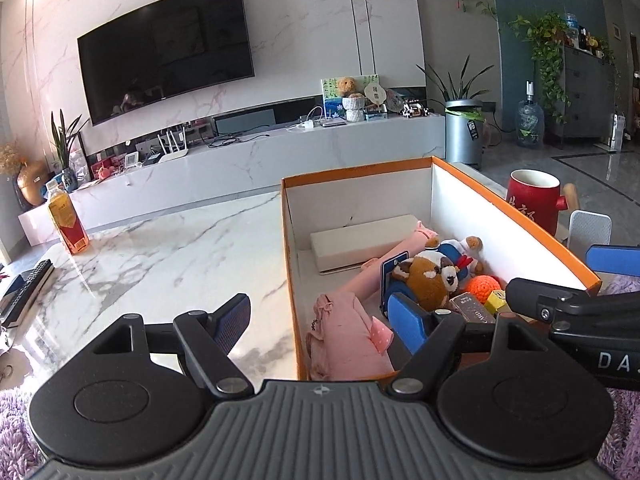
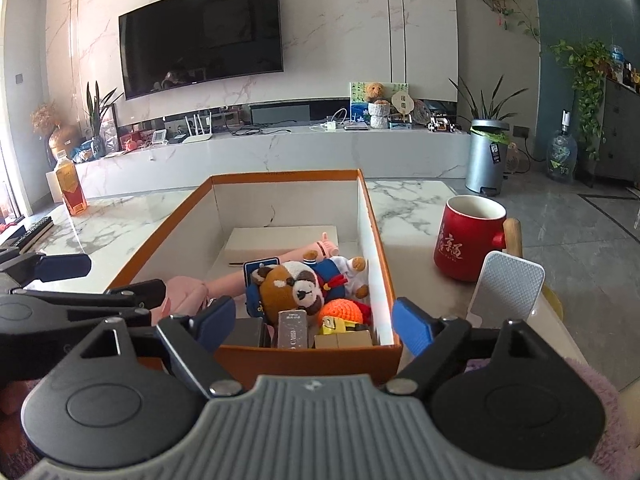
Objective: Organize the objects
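Ahead of me a white marble wall (image 2: 340,40) with pinkish veins carries a wide dark television (image 2: 202,36). Beneath it runs a long, low marble media unit (image 2: 280,152) cluttered with a white router (image 2: 198,130), cables, a small teddy bear (image 2: 376,94) and framed pictures. At its left end stand a golden vase (image 2: 60,138) and a leafy plant; to the right, a grey metal bin (image 2: 486,158) with a tall plant behind it. Further right, a teal wall (image 2: 568,8), trailing green vines (image 2: 586,80), a grey cabinet (image 2: 622,132) and a water jug (image 2: 562,156) on the glossy grey tiled floor (image 2: 568,232). Daylight gleams off the white marble counter (image 1: 160,256) before me.
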Demonstrator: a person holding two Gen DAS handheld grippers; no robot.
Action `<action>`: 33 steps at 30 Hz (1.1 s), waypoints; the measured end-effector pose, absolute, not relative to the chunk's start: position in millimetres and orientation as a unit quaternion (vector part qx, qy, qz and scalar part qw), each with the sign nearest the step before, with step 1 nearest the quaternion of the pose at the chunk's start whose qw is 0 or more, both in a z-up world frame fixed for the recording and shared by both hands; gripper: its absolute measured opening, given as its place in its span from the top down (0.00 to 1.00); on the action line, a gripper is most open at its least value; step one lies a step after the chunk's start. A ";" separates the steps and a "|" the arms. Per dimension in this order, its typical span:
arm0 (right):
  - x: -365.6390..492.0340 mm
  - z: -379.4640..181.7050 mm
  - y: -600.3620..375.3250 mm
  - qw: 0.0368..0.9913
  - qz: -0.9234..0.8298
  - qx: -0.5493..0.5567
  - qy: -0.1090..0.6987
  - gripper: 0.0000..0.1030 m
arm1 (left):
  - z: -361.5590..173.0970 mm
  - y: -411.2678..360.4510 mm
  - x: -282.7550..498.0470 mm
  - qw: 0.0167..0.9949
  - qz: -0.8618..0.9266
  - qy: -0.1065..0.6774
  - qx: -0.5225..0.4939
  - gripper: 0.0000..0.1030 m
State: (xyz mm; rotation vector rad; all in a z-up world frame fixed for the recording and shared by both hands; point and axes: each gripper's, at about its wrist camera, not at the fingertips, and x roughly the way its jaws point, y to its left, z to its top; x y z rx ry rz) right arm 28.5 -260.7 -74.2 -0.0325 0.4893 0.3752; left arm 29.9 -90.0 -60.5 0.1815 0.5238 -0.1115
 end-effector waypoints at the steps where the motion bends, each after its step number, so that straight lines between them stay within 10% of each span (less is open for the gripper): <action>1: 28.2 -74.8 -261.7 0.953 0.185 -0.016 0.238 0.16 | -60.9 -88.8 29.7 0.961 -0.054 0.257 0.091 0.13; 33: 31.4 -83.6 -260.5 0.953 0.171 -0.017 0.249 0.16 | -63.6 -79.1 24.5 0.962 -0.055 0.253 0.082 0.13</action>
